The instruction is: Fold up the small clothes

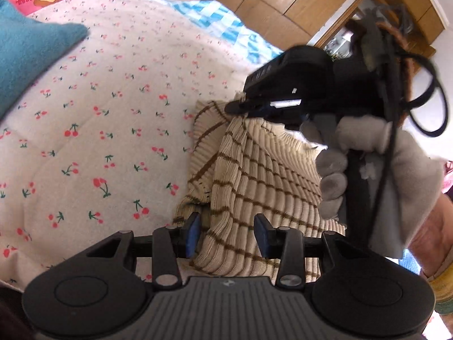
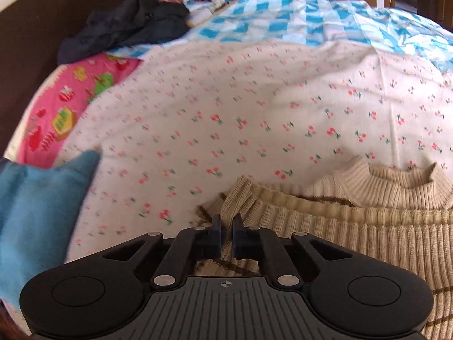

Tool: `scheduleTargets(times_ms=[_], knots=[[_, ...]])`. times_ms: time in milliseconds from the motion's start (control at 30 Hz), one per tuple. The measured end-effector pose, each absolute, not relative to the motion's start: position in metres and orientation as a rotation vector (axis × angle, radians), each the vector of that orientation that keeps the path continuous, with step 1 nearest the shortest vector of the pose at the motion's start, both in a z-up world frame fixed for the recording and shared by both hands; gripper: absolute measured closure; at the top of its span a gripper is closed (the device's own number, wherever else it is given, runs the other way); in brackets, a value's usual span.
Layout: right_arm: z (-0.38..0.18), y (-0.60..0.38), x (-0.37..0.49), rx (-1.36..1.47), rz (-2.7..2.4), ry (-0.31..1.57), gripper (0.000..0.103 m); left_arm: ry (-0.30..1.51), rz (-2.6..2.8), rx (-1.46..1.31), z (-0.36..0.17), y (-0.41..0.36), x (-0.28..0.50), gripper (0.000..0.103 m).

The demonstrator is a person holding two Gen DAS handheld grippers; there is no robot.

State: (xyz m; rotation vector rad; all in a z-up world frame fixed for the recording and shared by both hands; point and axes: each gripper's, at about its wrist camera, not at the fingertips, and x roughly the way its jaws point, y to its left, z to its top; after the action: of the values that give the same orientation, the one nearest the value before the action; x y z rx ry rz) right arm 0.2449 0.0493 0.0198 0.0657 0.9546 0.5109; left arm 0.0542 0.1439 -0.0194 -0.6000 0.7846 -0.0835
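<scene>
While one beige ribbed sweater (image 1: 263, 175) lay on the cherry-print bed cover (image 1: 113, 119), the left hand-held gripper (image 1: 228, 233) stood apart around a fold of it; the right hand-held gripper (image 2: 226, 233) was clamped on its sleeve cuff (image 2: 240, 195). One teal cloth (image 2: 36, 212) lay nearby. No writing was readable.

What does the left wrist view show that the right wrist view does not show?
Only the left wrist view shows the right gripper from outside, pinching the striped sweater, and the gloved hand holding it. Only the right wrist view shows the sweater's ribbed collar and the dark clothes at the bed's far end. Both show the cherry-print blanket, the blue cloth and the blue checked sheet.
</scene>
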Motion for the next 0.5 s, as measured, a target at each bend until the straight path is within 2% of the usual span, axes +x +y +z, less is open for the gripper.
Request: scheduleTargets(times_ms=[100,200,300,500], knots=[[0.020,0.068,0.246,0.061,0.529,0.951,0.096,0.789,-0.056,-0.599,-0.020,0.146,0.052,0.060],[-0.004,0.082,0.255,0.047,0.502,0.997,0.095,0.814,-0.015,-0.604,-0.023,0.150,0.053,0.061],[-0.025,0.079,0.263,0.115,0.493,1.050,0.090,0.864,0.019,-0.608,-0.029,0.152,0.056,0.061],[0.003,0.051,0.255,0.222,0.554,0.987,0.082,0.881,0.040,-0.591,-0.031,0.151,0.056,0.061]])
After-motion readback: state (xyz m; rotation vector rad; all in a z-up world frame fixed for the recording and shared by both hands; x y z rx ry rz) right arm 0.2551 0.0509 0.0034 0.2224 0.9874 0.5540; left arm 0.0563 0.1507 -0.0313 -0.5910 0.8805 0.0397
